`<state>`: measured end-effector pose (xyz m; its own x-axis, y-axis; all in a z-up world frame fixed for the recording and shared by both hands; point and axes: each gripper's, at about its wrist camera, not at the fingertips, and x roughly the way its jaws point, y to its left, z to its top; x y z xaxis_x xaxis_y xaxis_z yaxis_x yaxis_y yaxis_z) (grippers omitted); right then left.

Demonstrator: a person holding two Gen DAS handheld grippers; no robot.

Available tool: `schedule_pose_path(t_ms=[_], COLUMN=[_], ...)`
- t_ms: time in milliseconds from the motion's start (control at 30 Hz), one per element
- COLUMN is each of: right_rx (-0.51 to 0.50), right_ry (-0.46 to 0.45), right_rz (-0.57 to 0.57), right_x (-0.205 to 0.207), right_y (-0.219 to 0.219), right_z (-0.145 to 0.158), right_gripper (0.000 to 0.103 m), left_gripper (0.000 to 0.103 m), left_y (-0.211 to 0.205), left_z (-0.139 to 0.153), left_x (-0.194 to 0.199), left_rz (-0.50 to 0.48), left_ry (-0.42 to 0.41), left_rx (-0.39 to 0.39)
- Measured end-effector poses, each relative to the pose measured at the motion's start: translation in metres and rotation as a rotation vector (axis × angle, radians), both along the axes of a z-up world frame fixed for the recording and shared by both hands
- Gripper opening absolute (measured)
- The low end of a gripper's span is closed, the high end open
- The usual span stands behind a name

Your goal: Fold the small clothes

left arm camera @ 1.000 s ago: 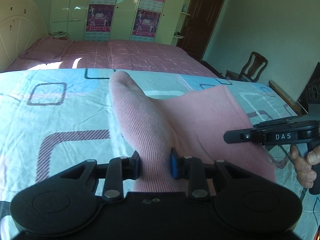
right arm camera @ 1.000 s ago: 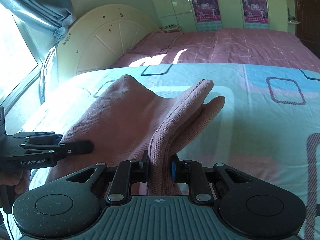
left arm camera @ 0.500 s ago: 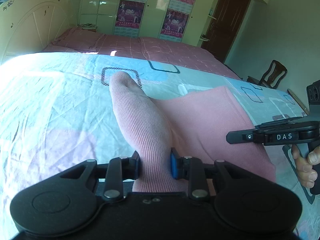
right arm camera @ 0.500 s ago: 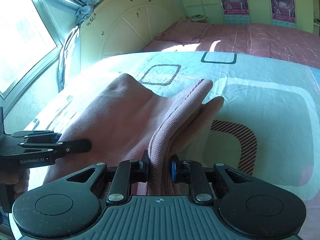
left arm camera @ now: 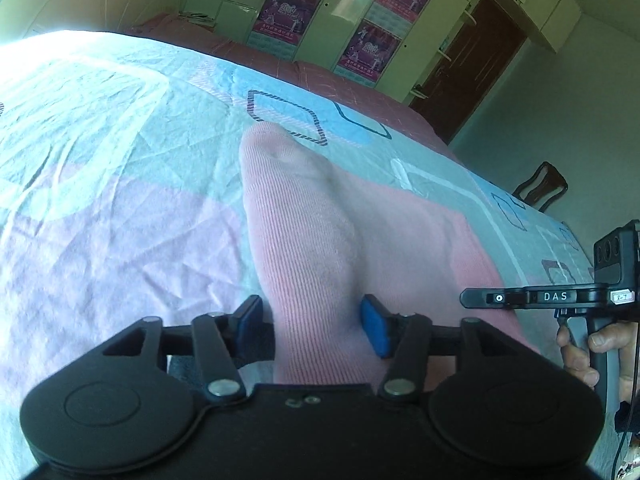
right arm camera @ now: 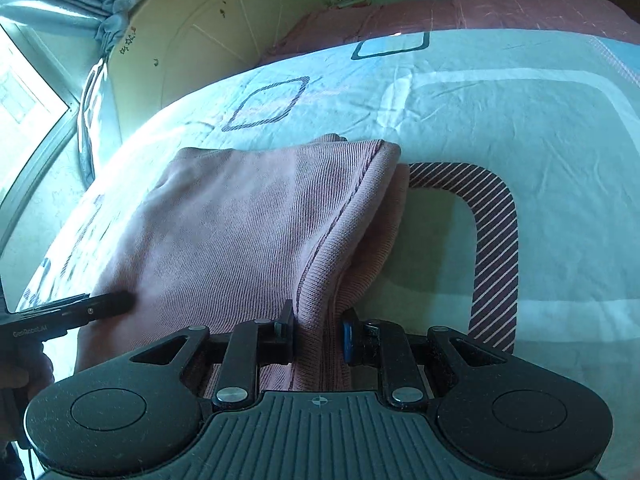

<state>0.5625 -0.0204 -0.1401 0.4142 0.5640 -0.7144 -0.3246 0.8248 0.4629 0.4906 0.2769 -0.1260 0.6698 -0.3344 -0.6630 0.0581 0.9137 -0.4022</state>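
In the left wrist view the left gripper (left arm camera: 312, 322) has eased its hold: a second ago its blue pads pinched the pink garment (left arm camera: 320, 240) tightly, and now the jaws stand partly apart, the ribbed fold running loosely between them, with a gap at the right pad and the left pad still at the cloth. The right gripper (right arm camera: 318, 332) reads the same way in its own view, its jaws spread wider than before around the hemmed edge that fills the centre of the frame, still touching the cloth but no longer squeezing it.

The garment itself has come down. Earlier it hung bunched and raised between the two tools; now it lies spread across the patterned bedsheet (right arm camera: 520, 120), a doubled rectangle in the middle of the right wrist frame, its seam edge lying toward the striped square at centre right.

My judgement is that one fold has just been laid and both tools are letting go, so the next concern is withdrawing without dragging the top layer askew.
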Motion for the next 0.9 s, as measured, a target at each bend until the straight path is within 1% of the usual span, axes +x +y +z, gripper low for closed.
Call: schedule_pose_path(t_ms=[33,67,100,133,200,233,267,300,333,367,467,533,567,633,700,767,800,833,900], right_rx=[-0.023,-0.027,-0.013,-0.001,-0.013,-0.031,-0.054,-0.105,-0.155,-0.182,-0.207,-0.214,-0.218,-0.23,-0.212,-0.22,-0.223,-0.235,-0.296], right_ry=[-0.035,-0.063,-0.073,-0.075,-0.111,-0.128,-0.132,-0.131,-0.127,-0.128,-0.149,-0.144,-0.149,-0.225,-0.267,-0.27,-0.26,-0.246,-0.224], right_rz=[-0.025,-0.04,-0.059,-0.073,-0.081,-0.073,-0.054,-0.043,-0.037,-0.028,-0.016,-0.011,-0.017,-0.052,-0.043,-0.016,-0.001,0.016,0.04], right_x=[-0.003,-0.002,0.001,0.005,0.013,0.016,0.021,0.026,0.029,0.03,0.032,0.034,0.033,0.025,0.023,0.028,0.03,0.034,0.038], right_y=[-0.001,-0.005,-0.008,-0.011,-0.009,-0.006,-0.002,0.004,0.009,0.012,0.013,0.012,0.012,0.012,0.016,0.028,0.032,0.038,0.046], right_z=[0.006,0.01,0.013,0.015,0.02,0.02,0.019,0.014,0.008,0.002,-0.003,-0.001,0.002,0.017,0.027,0.029,0.027,0.023,0.01], right_gripper=[0.034,0.036,0.036,0.036,0.035,0.032,0.017,0.009,0.009,0.009,0.008,0.009,0.009,0.009,0.009,0.009,0.009,0.009,0.009], left_gripper=[0.06,0.059,0.057,0.052,0.048,0.045,0.043,0.04,0.039,0.038,0.038,0.039,0.039,0.04,0.041,0.043,0.043,0.04,0.04], left_y=[0.003,0.005,0.009,0.016,0.018,0.017,0.016,0.01,0.01,0.011,0.015,0.016,0.015,0.011,0.005,0.001,0.001,-0.001,-0.007], left_z=[0.002,0.004,0.005,0.005,0.006,0.004,0.002,-0.004,-0.007,-0.011,-0.011,-0.003,0.001,0.014,0.017,0.017,0.017,0.02,0.023], left_x=[0.0,0.001,0.003,0.006,0.013,0.018,0.022,0.029,0.031,0.032,0.032,0.03,0.03,0.035,0.046,0.059,0.063,0.066,0.072], left_rz=[0.002,0.0,0.001,-0.004,0.004,0.004,0.003,0.005,0.002,0.001,-0.007,-0.003,-0.002,-0.005,-0.015,-0.005,0.016,0.04,0.047], left_ry=[-0.017,-0.028,-0.036,-0.038,-0.045,-0.044,-0.032,0.005,0.027,0.044,0.051,0.034,0.017,-0.034,-0.052,-0.051,-0.055,-0.06,-0.062], left_rx=[0.009,0.013,0.014,-0.003,-0.02,-0.02,-0.02,-0.016,-0.023,-0.039,-0.045,-0.041,-0.033,0.005,0.057,0.096,0.107,0.123,0.162])
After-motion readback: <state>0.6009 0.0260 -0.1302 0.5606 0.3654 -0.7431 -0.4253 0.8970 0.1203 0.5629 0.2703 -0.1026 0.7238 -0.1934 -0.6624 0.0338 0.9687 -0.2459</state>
